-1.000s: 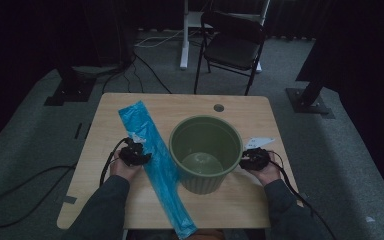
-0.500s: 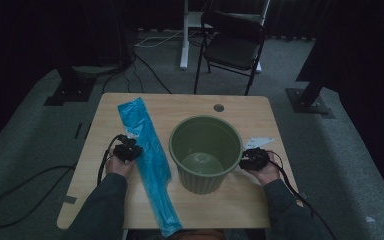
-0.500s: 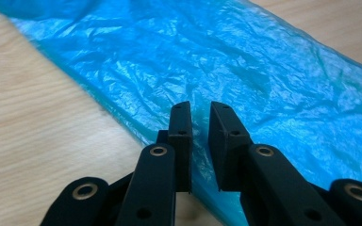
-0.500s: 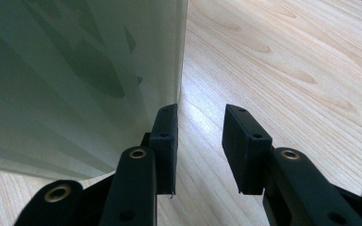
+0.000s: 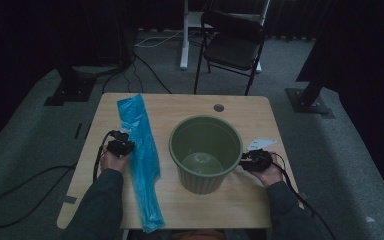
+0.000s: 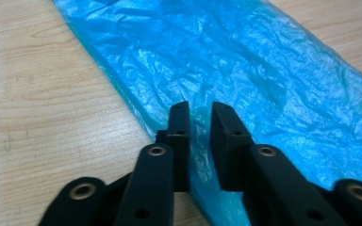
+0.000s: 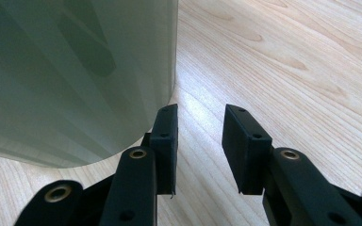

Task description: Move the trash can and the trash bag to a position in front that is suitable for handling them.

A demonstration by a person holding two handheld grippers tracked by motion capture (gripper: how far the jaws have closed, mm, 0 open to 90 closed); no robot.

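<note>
- The left gripper (image 5: 122, 147) sits at the left edge of the blue plastic bag (image 5: 142, 160). In the left gripper view its jaws, which have just been closing and easing, stand a narrow gap apart with a fold of the bag's edge (image 6: 200, 155) between them; whether they pinch it I cannot tell.
- The bag lies flat and lengthwise on the wooden table (image 5: 240, 200), its near end past the table's front edge.
- The green plastic bin (image 5: 205, 150) stands upright mid-table, just beside the bag.
- The right gripper (image 5: 252, 161) rests against the bin's right side, jaws apart over bare wood (image 7: 200, 141).
</note>
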